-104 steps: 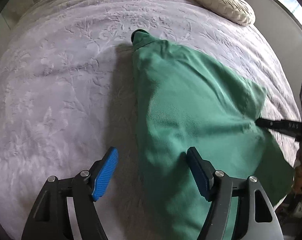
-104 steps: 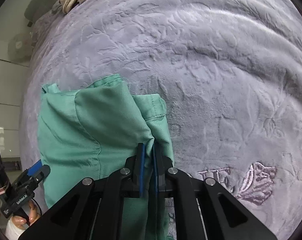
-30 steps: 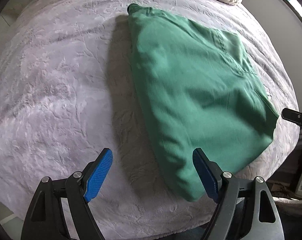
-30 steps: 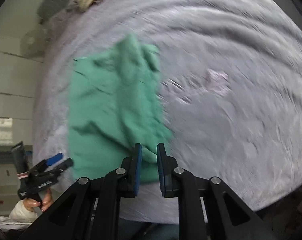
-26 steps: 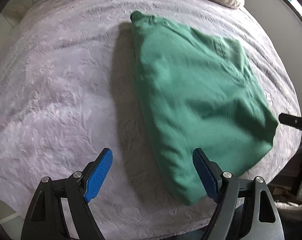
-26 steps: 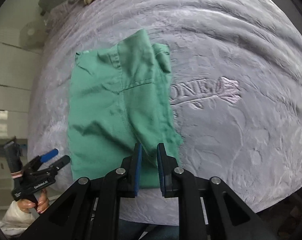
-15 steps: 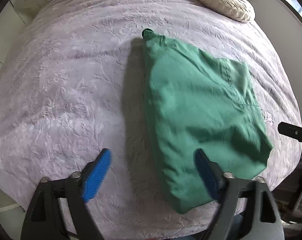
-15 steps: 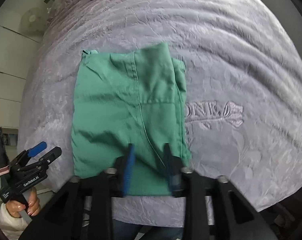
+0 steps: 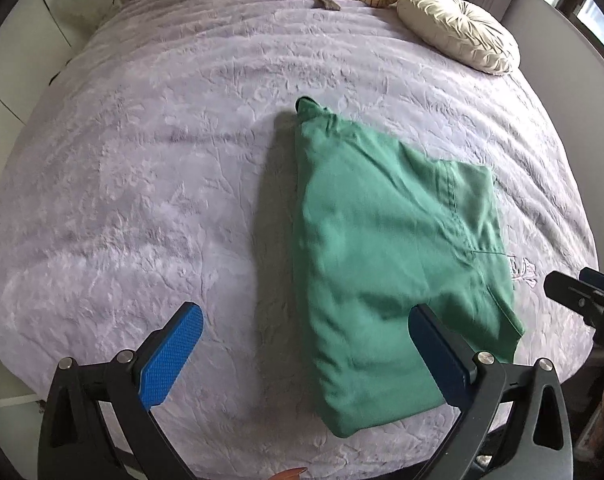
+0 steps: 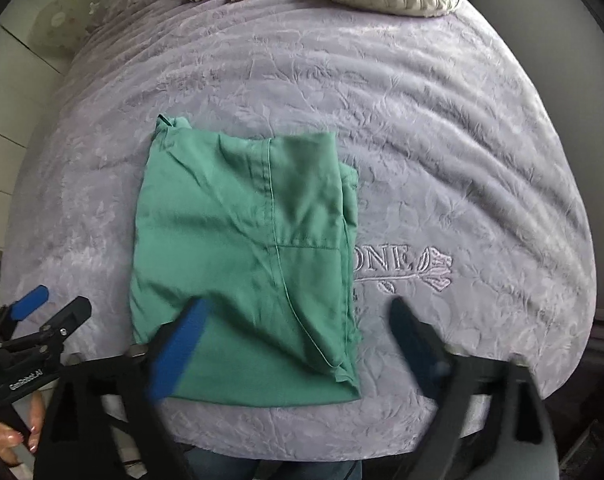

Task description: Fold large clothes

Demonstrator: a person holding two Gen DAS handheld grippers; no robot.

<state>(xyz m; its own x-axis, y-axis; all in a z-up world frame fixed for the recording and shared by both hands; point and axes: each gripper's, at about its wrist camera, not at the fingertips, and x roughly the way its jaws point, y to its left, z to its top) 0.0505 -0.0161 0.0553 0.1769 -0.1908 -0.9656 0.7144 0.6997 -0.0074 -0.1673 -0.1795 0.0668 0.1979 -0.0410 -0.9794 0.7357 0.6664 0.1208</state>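
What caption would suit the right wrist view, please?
Folded green garment lying on the lavender bedspread, right tongs opening above its near edge.

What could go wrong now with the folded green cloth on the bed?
The green cloth lies close to the near edge of the bed, so a nudge might slide it off. Its right side shows uneven, offset layers that could spread if it is lifted carelessly.

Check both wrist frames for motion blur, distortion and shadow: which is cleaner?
Left wrist view: sharp; fisheye bows the purple embossed bedspread; the folded green garment throws a soft shadow to its left. Right wrist view: the right gripper smears, its jaws opening with nothing between them, while the cloth stays fairly crisp.
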